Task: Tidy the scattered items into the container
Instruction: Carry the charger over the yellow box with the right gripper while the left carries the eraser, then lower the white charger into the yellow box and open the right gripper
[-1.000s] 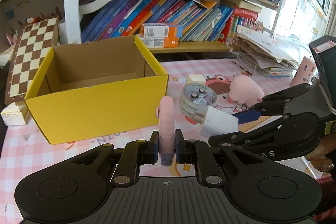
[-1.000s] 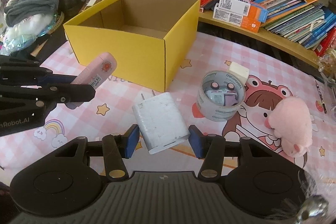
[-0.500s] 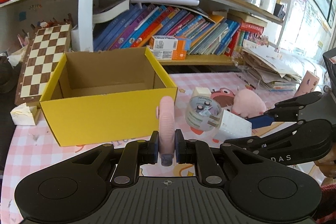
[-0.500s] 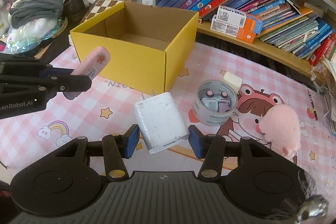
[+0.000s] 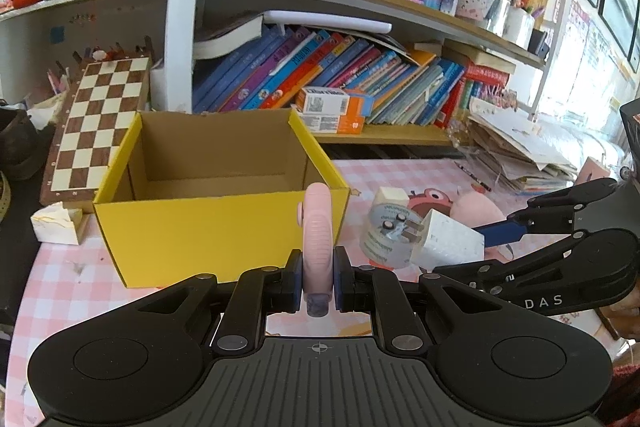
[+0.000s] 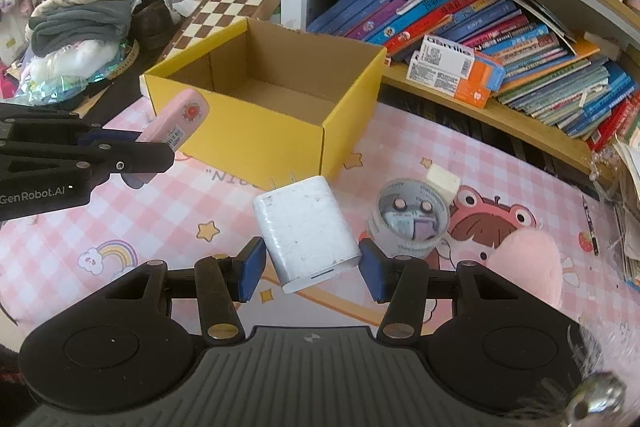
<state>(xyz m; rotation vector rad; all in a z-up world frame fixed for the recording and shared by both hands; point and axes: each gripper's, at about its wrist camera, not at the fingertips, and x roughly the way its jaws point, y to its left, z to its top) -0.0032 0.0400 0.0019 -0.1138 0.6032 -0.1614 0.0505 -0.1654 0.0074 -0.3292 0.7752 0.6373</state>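
Note:
The open yellow cardboard box stands empty on the pink checked table. My left gripper is shut on a slim pink device, held above the table in front of the box. My right gripper is shut on a white plug charger, held above the table to the right of the box. A tape roll, a white eraser block and a pink plush lie on the table.
A chessboard leans behind the box at the left. A low shelf of books runs behind the table. Folded clothes lie at the far left. A stack of papers sits at the right.
Both grippers have risen and drawn back a little with their items still held; the box now sits lower and farther in both views, so its inside shows more.

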